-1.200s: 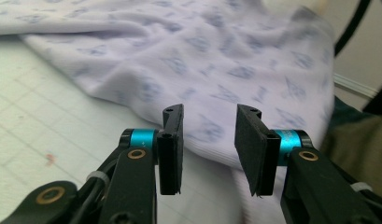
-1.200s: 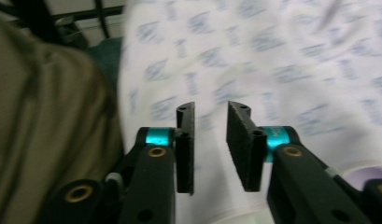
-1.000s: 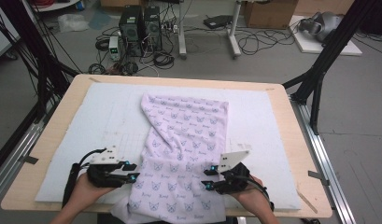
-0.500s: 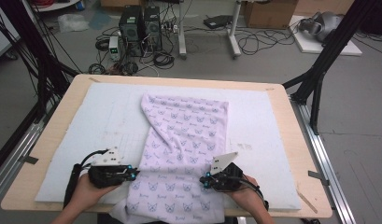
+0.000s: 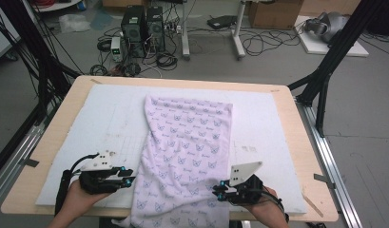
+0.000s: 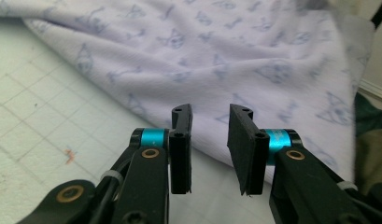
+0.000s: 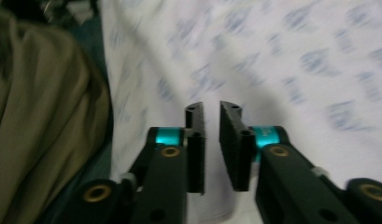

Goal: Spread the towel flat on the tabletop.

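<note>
A lilac cloth printed with small blue figures lies lengthwise on the white mat, and its near end hangs over the table's front edge. My left gripper is just off the cloth's left hem, low on the mat. Seen from the left gripper view, this gripper is open and holds nothing, while the cloth lies a little ahead of it. My right gripper sits at the cloth's right side near the front edge. In the blurred right gripper view, it is narrowly open above the cloth.
The wooden table frames the mat, with black frame struts at both sides. Computers and cables are on the floor beyond. Olive fabric of the person's clothing is at the left of the right gripper view.
Both grippers have drawn back toward the table's front edge along the cloth's sides. The cloth itself lies as before.
</note>
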A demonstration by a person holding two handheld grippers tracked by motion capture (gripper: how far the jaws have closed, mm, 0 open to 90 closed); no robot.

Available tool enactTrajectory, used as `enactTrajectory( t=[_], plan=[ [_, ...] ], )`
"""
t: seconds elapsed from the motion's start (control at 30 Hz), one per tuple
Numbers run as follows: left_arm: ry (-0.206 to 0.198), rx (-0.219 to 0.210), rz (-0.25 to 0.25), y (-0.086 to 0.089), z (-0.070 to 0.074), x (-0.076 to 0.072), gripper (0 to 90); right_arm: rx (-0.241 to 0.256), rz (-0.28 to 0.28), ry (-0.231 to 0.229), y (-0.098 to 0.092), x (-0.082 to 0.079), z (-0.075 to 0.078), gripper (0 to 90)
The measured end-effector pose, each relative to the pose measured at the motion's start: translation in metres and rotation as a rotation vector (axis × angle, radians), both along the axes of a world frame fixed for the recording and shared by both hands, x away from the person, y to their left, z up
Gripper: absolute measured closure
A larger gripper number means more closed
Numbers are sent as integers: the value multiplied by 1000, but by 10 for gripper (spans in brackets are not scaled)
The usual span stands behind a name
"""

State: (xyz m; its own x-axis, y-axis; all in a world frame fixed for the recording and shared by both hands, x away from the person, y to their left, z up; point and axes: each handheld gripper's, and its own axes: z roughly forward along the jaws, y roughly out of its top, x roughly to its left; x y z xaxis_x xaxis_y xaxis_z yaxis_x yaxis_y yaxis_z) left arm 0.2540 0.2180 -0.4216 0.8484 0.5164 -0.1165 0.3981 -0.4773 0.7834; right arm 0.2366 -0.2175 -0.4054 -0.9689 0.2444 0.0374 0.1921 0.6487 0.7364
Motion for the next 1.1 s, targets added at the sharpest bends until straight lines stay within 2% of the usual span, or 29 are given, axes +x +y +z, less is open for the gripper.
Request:
enactTrajectory(
  t=[0.07, 0.13, 0.2, 0.27, 0.37, 0.43, 0.5, 0.53, 0.6, 0.7, 0.77, 0.83, 0.93, 1.07, 1.1],
  plan=[
    [17, 16, 6, -4, -6, 7, 663, 14, -34, -16, 1, 8, 3, 704],
    [26, 26, 16, -9, -12, 13, 629, 2, -52, -20, 5, 18, 0, 660],
    [39, 51, 33, -13, -17, 19, 594, -20, -67, -21, 12, 27, -8, 629],
    [51, 47, 45, -16, -21, 23, 593, -43, -80, -17, 18, 35, -18, 616],
    [77, 33, 25, -17, -21, 26, 758, -117, -80, -3, 26, 41, -30, 639],
    [69, 38, 9, -19, -20, 26, 844, -107, -74, 0, 26, 42, -30, 717],
    [53, 34, 0, -21, -18, 26, 867, -106, -54, 17, 25, 42, -30, 817],
    [47, 24, -1, -21, -16, 25, 870, -110, -51, 7, 24, 42, -29, 835],
    [31, 3, -6, -24, -10, 24, 874, -109, -41, 13, 22, 41, -28, 850],
    [-3, -43, -9, -32, 6, 22, 875, -100, -63, 0, 13, 39, -25, 851],
    [-22, -55, -23, -41, 14, 25, 874, -90, -86, 0, 6, 39, -23, 850],
    [-25, -65, -32, -50, 17, 28, 874, -87, -99, 5, 1, 38, -24, 849],
    [-8, -43, -57, -68, 9, 36, 873, -96, -101, 4, 1, 37, -27, 849],
    [47, 12, -75, -85, -15, 45, 872, -100, -100, 4, 1, 37, -29, 846],
    [46, -5, -79, -86, -17, 46, 869, -100, -100, 7, 1, 37, -29, 845]
  ],
)
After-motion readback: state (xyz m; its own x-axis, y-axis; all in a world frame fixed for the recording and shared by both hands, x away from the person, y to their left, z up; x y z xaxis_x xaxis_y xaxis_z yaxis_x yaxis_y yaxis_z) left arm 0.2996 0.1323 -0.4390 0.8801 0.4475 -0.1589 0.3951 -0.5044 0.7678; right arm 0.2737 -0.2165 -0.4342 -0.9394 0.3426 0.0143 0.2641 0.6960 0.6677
